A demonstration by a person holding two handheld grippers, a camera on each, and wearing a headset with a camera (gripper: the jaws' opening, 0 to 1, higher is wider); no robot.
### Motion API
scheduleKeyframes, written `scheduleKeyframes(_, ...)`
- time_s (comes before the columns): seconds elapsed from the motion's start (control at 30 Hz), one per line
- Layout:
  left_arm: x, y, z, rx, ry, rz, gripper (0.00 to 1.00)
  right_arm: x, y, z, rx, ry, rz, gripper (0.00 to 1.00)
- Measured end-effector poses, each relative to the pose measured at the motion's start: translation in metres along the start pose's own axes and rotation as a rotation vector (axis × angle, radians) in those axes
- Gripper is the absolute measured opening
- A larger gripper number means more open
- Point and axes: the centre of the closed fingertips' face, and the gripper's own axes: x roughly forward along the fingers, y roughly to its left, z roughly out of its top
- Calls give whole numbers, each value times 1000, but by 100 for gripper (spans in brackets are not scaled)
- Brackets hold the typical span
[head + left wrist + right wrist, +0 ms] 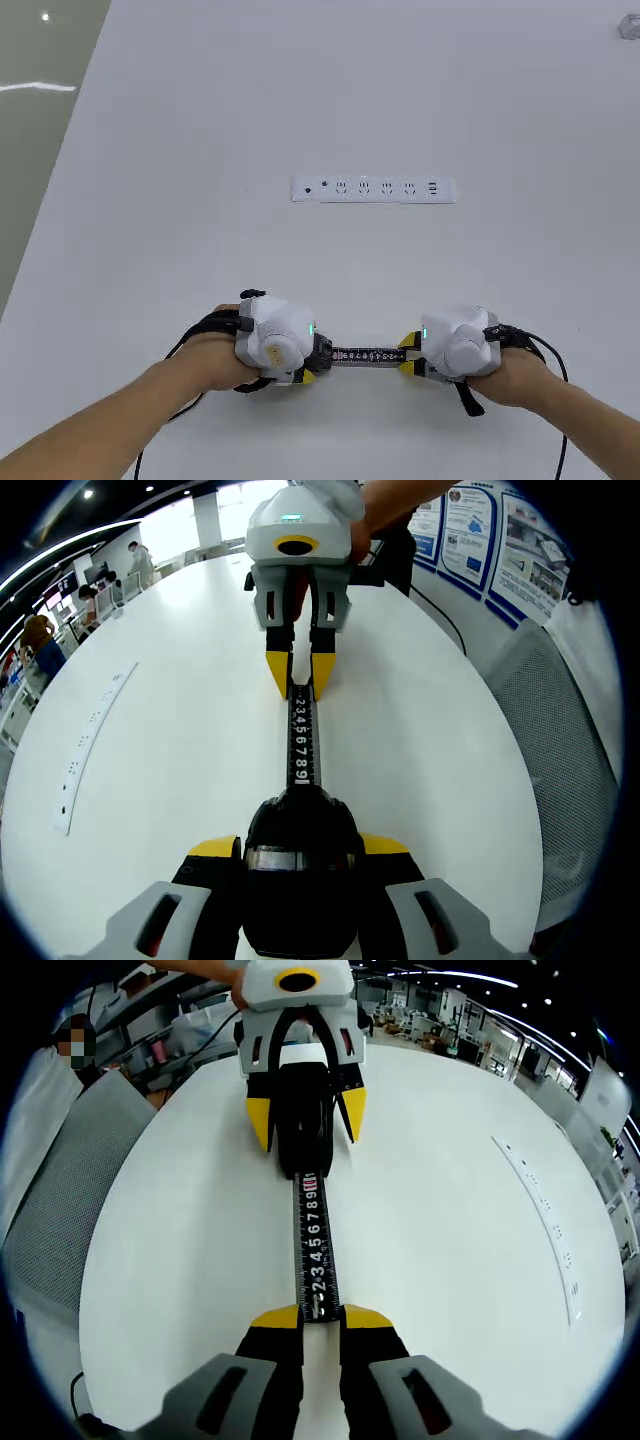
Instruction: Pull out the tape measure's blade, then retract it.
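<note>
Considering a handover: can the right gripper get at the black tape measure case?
Likely not: right gripper is shut on the black numbered blade; left gripper clamps the black tape measure case.

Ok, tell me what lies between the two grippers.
The tape measure's blade, pulled out from the case in the left gripper to the right gripper pinching its end. Clearest in the head view.

Left claw (315,356), right claw (408,355): white housings, yellow-tipped, black cables (548,350).
</note>
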Motion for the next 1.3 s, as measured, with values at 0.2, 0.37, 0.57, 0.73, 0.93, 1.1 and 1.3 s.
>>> scheduleKeyframes(0.2,0,0,0,5,3,-1,42,-5,-1,-8,8,9,-5,12)
scheduleKeyframes(0.37,0,0,-1,6,5,-2,42,-11,-2,-18,16,18,-10,12)
scheduleKeyframes(0.57,0,0,0,8,7,-3,42,-18,-2,-27,29,26,-17,12)
scheduleKeyframes(0.73,0,0,0,9,8,-2,42,-20,-3,-31,32,30,-21,12)
scheduleKeyframes(0.93,0,1,0,9,8,-3,42,-24,-3,-37,36,39,-23,12)
scheduleKeyframes(1.1,0,1,0,9,9,-3,42,-27,-4,-43,42,43,-24,11)
scheduleKeyframes(1.3,0,0,-1,9,11,-1,42,-33,-4,-51,44,53,-26,11)
